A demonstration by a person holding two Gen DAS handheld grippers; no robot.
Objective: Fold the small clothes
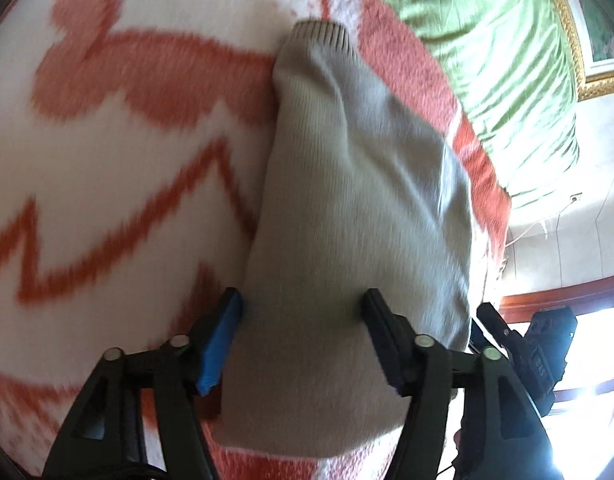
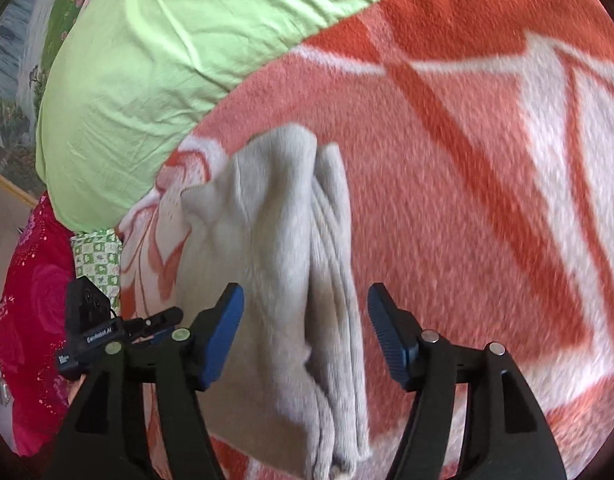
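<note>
Sweater (image 1: 347,208), beige knit, folded into a long strip, lies on the orange/white blanket (image 1: 119,184) w/ ribbed cuff at the far end. Your left gripper (image 1: 303,340) stands released, jaws apart either side of the near end, pads not pressing, though blur makes contact on the blue pad side hard to rule out. Right gripper (image 2: 305,336) likewise released, jaws spread over the same knit, layered edges (image 2: 331,264) showing between them. Nothing held by either. Green sheet (image 2: 155,52) sits beyond the blanket, red floral pillow (image 2: 31,320) off to the side. Step, prob.: between folds, lengthwise fold laid. Next move needs both of you to pinch all layers at the near end, lift evenly, carry toward the cuff w/o letting layers slide.
</note>
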